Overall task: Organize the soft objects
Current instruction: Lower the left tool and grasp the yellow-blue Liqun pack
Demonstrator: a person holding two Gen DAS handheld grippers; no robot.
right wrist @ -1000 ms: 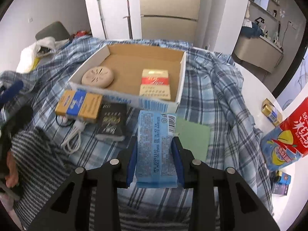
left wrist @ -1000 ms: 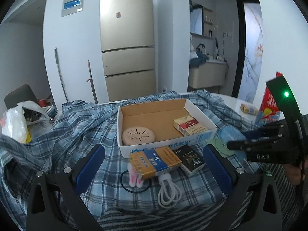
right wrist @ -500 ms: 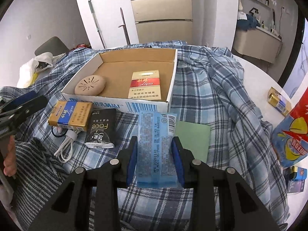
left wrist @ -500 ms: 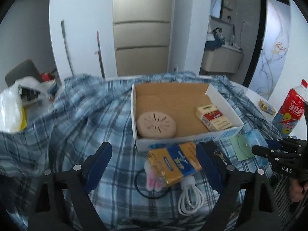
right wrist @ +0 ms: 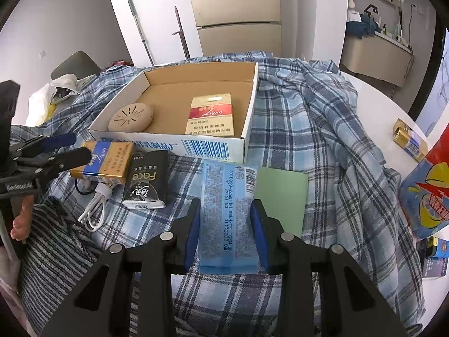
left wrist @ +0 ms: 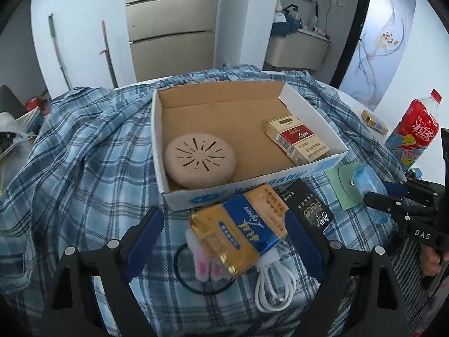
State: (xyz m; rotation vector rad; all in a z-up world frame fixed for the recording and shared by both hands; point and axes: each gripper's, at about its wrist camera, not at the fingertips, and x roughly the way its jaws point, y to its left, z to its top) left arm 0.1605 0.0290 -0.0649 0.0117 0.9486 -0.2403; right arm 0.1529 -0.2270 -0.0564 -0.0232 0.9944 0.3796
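A gold-and-blue pack (left wrist: 238, 230) lies on the plaid cloth (left wrist: 84, 168), just in front of an open cardboard box (left wrist: 252, 188). My left gripper (left wrist: 224, 241) is open and straddles this pack; the left pad stands clear of it. From the right wrist view the left gripper (right wrist: 73, 148) hovers at the pack (right wrist: 103, 163). My right gripper (right wrist: 224, 213) is shut on a light blue soft packet (right wrist: 227, 216), held above the cloth in front of the box (right wrist: 168, 143). The left wrist view shows the packet (left wrist: 364, 182) at the right.
In the box lie a beige round disc (left wrist: 199, 163) and a red-and-gold pack (left wrist: 297, 140). A black pack (left wrist: 308, 207), a white cable (left wrist: 275, 283), a black hair tie (left wrist: 182, 275) and a green card (right wrist: 280, 196) lie on the cloth. A red bottle (left wrist: 415, 129) stands at the right.
My left gripper has come forward and tipped down over the gold-and-blue pack, with its jaws a little narrower. The right gripper sank slightly, still holding the blue packet.
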